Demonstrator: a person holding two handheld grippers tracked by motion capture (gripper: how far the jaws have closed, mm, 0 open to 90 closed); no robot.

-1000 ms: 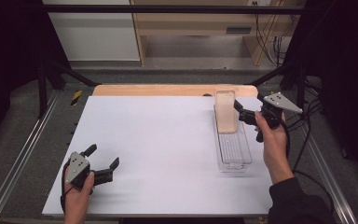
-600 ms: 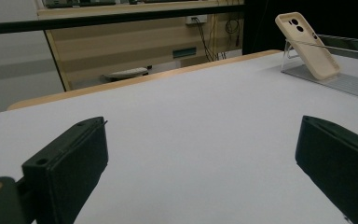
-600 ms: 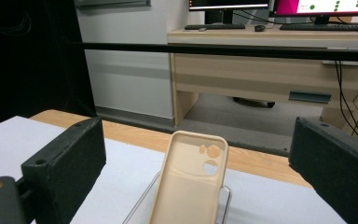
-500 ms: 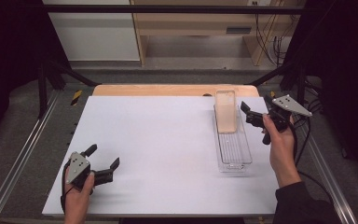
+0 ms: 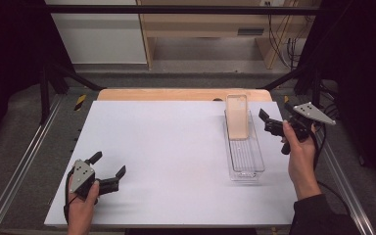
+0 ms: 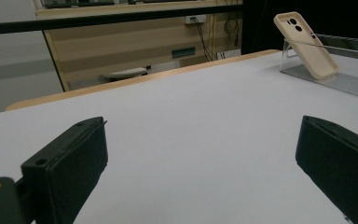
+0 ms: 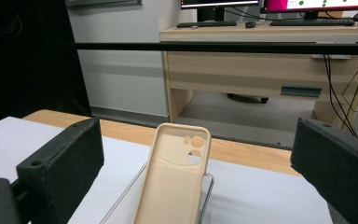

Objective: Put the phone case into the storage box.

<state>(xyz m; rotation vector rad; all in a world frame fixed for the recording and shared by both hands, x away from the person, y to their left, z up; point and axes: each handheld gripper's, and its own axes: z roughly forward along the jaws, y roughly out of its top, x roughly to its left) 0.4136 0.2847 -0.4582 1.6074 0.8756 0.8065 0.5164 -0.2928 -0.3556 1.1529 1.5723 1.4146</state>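
The right claw (image 5: pixel 269 122) is held with jaws spread wide and nothing between them. Just ahead of it, the beige case (image 7: pixel 175 182) is propped upright against the far end wall of the clear tray (image 5: pixel 247 169), its hollow side faced toward the jaws. The case is judged light, thin and a little flexible, so its two long edges are best pinched gently, midway up. Well apart, the left claw (image 5: pixel 108 176) is rested on the table (image 5: pixel 176 147), also wide and empty.
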